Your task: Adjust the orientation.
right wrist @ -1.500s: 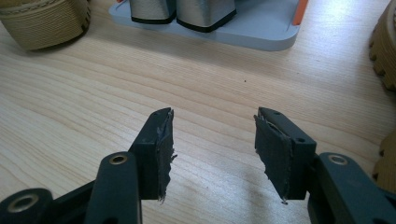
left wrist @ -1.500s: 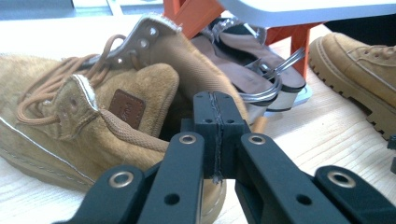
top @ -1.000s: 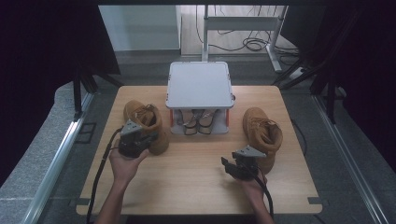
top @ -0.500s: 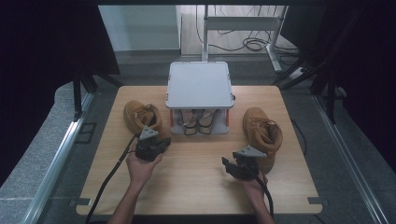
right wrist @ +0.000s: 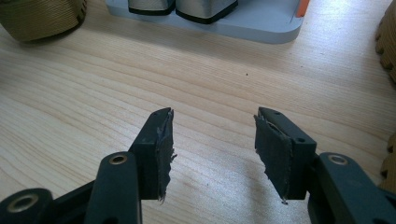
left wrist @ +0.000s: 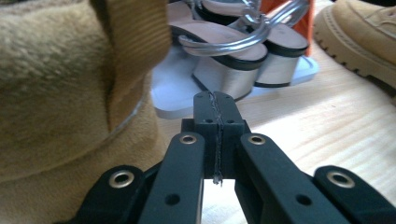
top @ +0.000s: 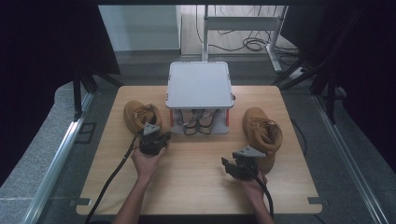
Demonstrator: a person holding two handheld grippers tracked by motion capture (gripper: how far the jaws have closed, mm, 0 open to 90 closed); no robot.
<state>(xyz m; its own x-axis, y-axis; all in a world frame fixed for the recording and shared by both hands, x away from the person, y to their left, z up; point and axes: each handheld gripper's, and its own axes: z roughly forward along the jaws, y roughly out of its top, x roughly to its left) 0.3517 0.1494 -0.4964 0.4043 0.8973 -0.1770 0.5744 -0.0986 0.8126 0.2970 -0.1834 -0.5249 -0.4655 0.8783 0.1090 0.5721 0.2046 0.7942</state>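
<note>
Inspection at the wooden counter (top: pixel 201 172). A grey rack (top: pixel 200 86) with orange side posts stands at the far middle. A pair of block-heeled sandals (top: pixel 196 122) with silver straps sits on its lower shelf, under the flat grey top. In the left gripper view the sandals (left wrist: pixel 243 51) show tan insoles, black edging and metallic heels.

A tan boot (top: pixel 140 114) lies left of the rack and a second tan boot (top: pixel 262 133) lies right of it, toe toward the far edge.

The left gripper (top: pixel 154 139) is held just beside the near end of the left-hand boot. Its own view shows the jaws clenched, pad against pad, with nothing between them; the boot (left wrist: pixel 70 102) rises close at the left of the tips. Whether the gripper touches the boot cannot be told.

The right gripper (top: pixel 240 164) hangs low over the counter, next to the near end of the right-hand boot. Its own view shows the jaws released and standing apart over bare wood (right wrist: pixel 210 93), holding nothing. The pads (right wrist: pixel 164 154) are frayed at the edges. The ridged sole of the boot (right wrist: pixel 388 42) runs along the right margin.

No brand, label or legible writing can be made out on the boots, the sandals, the rack or either gripper.
</note>
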